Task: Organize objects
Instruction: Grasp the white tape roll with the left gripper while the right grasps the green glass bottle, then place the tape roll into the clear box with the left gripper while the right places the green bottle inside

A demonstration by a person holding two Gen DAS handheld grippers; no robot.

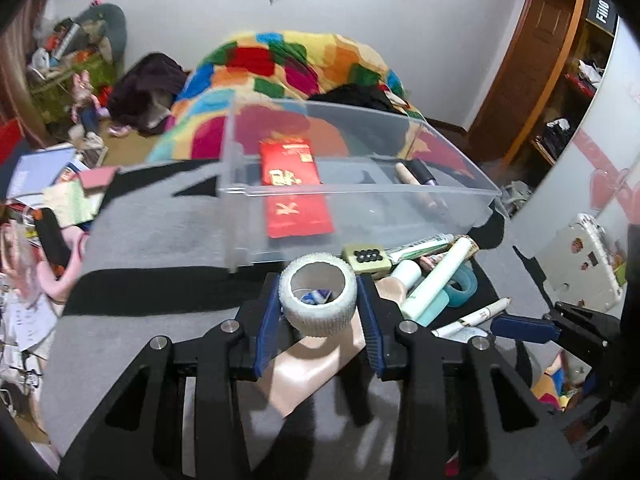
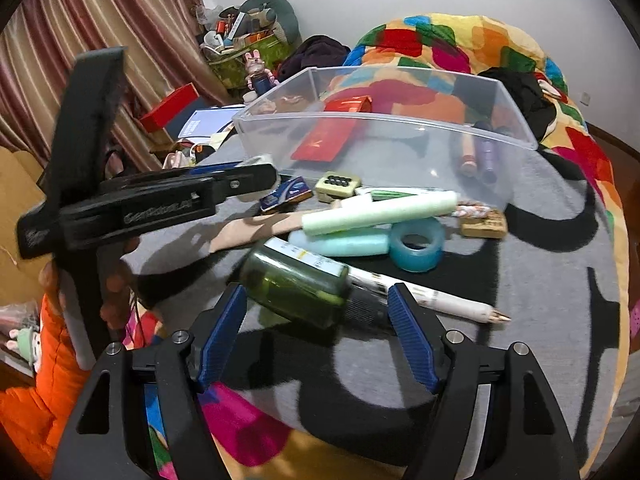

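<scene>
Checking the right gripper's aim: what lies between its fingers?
In the right wrist view, a dark green bottle lies on its side between the right gripper's open fingers, untouched.

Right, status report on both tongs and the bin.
Left tongs closed on white tape roll. Right tongs open around green bottle, not gripping. Clear bin ahead, path unobstructed.

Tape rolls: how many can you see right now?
2. The white roll sits between the left gripper pads. The teal roll lies on the grey cloth beside the pale green tubes. More could be hidden under the pile.
</scene>
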